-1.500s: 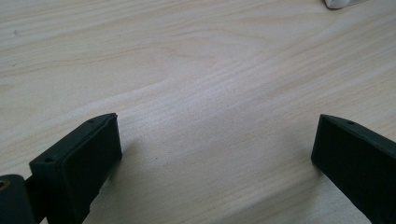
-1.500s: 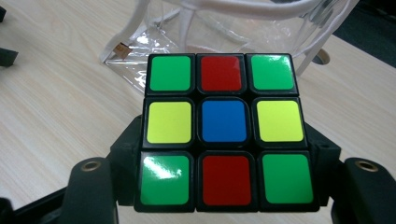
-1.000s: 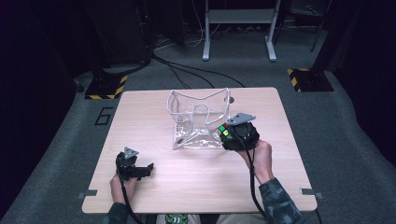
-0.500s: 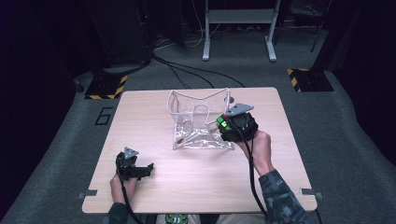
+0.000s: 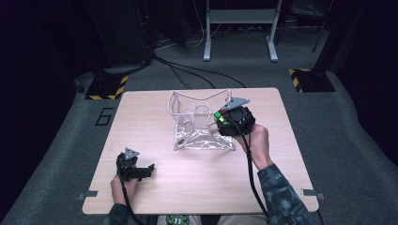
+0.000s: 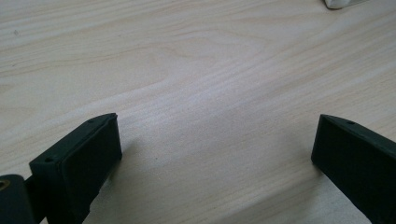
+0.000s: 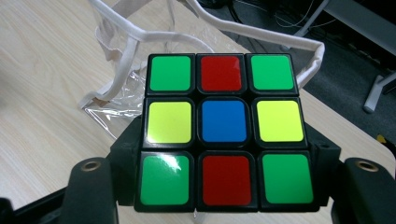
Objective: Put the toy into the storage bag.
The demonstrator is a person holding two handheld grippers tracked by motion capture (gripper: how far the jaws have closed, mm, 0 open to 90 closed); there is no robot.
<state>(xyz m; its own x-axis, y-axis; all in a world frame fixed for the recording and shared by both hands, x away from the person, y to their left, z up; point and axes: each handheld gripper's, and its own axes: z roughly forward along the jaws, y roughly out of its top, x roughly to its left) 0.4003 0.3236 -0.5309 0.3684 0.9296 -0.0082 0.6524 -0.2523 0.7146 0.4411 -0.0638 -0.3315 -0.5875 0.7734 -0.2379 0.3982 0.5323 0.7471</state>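
Overhead, the right gripper (image 5: 224,123) holds a puzzle cube (image 5: 221,117) at the clear bag's (image 5: 197,126) right edge, not yet inside; the left gripper (image 5: 141,171) rests on the table (image 5: 155,112). Its own view shows jaws apart over bare wood. The right gripper view shows jaws clamped on the cube (image 7: 222,133), with the bag (image 7: 126,79) beyond, so bagging remains.
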